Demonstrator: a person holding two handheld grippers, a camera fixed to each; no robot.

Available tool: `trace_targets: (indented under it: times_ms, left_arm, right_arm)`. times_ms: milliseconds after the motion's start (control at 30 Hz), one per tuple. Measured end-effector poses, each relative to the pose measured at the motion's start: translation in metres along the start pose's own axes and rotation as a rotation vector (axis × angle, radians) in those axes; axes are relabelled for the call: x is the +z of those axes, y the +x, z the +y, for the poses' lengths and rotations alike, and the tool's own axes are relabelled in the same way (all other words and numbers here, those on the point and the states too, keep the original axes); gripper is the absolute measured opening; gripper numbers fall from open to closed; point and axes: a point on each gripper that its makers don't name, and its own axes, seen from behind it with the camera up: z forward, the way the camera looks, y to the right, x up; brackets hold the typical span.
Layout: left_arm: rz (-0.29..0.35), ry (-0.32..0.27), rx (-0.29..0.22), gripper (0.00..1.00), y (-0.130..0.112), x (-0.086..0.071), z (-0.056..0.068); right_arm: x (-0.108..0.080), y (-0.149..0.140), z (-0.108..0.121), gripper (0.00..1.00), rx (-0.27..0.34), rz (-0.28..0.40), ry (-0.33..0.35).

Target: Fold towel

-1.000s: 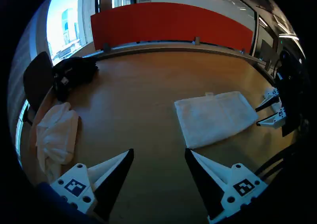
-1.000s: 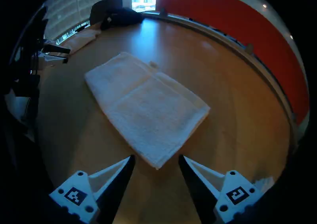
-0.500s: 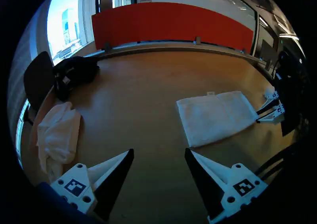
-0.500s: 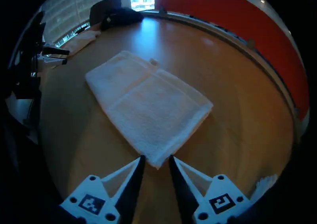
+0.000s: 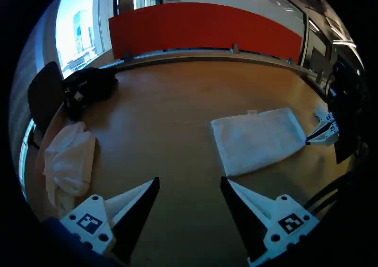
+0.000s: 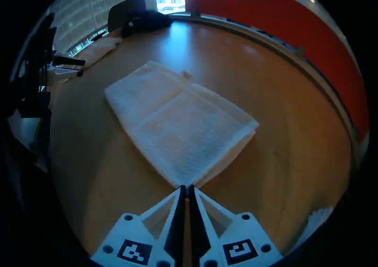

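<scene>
White: one towel (image 6: 182, 125), one crumpled cloth (image 5: 68, 160) — left tool (image 5: 189, 179), right tool (image 6: 185, 187).

Towel (image 6: 182, 125): one item, white terry cloth, folded into a rectangle of several layers. It is laid flat on the wooden tabletop (image 6: 288, 139), set at a slant to the right gripper view. A fold line is seen across its middle, where one part is laid over the other. A small tag (image 6: 186, 74) is carried on the far edge. Stacked layers are exposed along the right edge. The near corner is pinched between the tips of the right gripper (image 6: 185, 187)
</scene>
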Motion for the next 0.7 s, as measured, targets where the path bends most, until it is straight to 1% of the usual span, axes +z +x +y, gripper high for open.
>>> trace_targets:
  times_ms: [300,500,700]
  left_arm:
    - [-0.003,-0.002,0.002,0.95,-0.001,0.000,0.001]
    - [-0.004,-0.003,0.001,0.95,-0.001,0.000,0.001]
    - [-0.003,-0.004,0.002,0.95,-0.001,-0.001,0.001]
  right_arm:
    - [-0.005,0.002,-0.006,0.06,0.002,0.012,0.011]
    - [-0.015,0.017,-0.006,0.06,-0.012,0.048,0.003]
    - [-0.029,0.037,-0.006,0.06,-0.038,0.087,-0.010]
